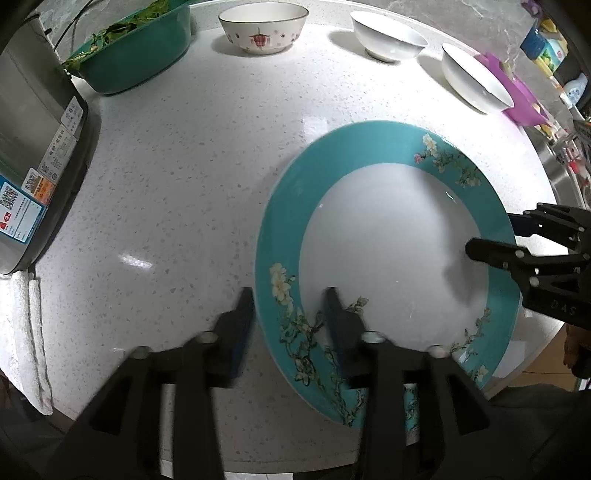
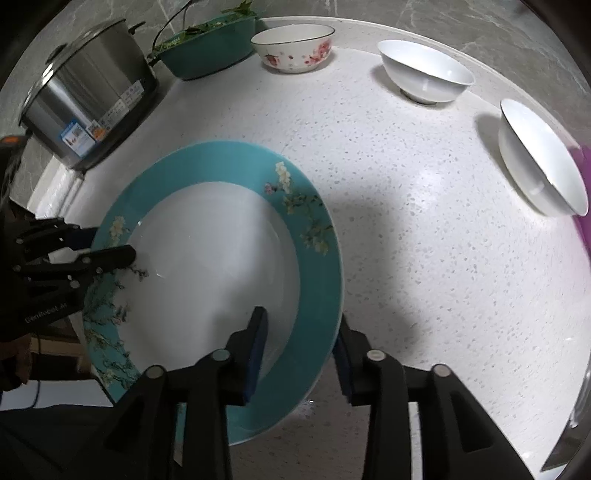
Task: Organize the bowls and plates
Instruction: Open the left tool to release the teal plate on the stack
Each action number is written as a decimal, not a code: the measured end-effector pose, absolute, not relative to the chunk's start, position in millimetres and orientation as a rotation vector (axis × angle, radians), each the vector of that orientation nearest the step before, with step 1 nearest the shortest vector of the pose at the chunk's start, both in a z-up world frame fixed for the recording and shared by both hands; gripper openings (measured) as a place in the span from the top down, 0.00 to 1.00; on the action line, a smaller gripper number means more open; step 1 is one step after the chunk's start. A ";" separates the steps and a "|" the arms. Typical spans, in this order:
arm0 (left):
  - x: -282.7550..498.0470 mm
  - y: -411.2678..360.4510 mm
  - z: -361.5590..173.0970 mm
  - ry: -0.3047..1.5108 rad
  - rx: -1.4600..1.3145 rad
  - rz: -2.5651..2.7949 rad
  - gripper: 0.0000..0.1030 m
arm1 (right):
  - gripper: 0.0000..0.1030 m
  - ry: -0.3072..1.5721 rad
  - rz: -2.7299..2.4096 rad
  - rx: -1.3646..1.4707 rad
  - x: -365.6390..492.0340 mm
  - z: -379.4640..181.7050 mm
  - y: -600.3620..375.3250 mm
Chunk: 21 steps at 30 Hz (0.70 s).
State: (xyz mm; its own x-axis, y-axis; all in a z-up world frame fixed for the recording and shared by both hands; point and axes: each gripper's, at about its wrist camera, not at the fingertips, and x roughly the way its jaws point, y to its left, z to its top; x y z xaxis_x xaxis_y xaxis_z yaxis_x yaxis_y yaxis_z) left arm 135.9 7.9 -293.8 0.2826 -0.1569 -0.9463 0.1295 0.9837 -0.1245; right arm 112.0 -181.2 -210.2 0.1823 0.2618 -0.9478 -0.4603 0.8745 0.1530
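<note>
Plate at the near edge of the counter, bowls in a row behind.

Plate [image 1: 388, 258] sits on the counter [image 1: 184, 184], its near rim past the counter's front edge. Left gripper [image 1: 290, 310] straddles the plate's left rim; right gripper [image 2: 301, 334] straddles the right rim. Behind, along the back of the counter, left to right: basin [image 1: 136, 55] with greens [image 1: 110, 33] in it, patterned bowl [image 1: 263, 27], plain bowl [image 1: 388, 37], then another bowl [image 1: 476, 79] at far right. Cooker [image 1: 37, 155] stands at the left, in front of the basin, with a folded towel [image 1: 26, 332] in front of it.
</note>
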 end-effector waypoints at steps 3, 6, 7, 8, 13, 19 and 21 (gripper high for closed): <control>137.4 18.1 -279.5 1.226 -0.045 -0.186 0.34 | 0.24 1.263 0.483 -0.151 112.5 -201.9 -187.8; 143.2 31.4 -259.3 1.162 -0.090 -0.186 0.06 | 0.10 1.255 0.448 -0.069 115.4 -191.0 -204.8; 147.0 34.1 -252.4 1.144 -0.098 -0.191 0.00 | 0.01 1.259 0.440 -0.031 116.2 -188.3 -211.4; 151.4 35.2 -245.7 1.129 -0.100 -0.201 0.00 | 0.00 1.258 0.432 0.021 117.1 -185.4 -221.8; 182.5 22.1 -210.7 1.074 -0.142 -0.336 0.00 | 0.00 1.240 0.397 0.276 116.5 -163.0 -283.3; 220.4 -37.0 -180.3 1.037 -0.135 -0.479 0.00 | 0.00 1.111 0.297 0.451 126.8 -127.5 -381.5; 241.3 -63.8 -174.4 1.049 -0.153 -0.508 0.00 | 0.00 1.077 0.274 0.468 136.7 -120.2 -407.1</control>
State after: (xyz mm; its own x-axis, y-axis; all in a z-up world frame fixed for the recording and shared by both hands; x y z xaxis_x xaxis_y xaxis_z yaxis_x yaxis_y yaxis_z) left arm 241.3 -63.8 -174.4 0.3953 -0.4705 -0.7889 0.3275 0.8746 -0.3575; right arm 136.7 -407.1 -120.2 0.4540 0.4351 -0.7775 0.0110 0.8699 0.4932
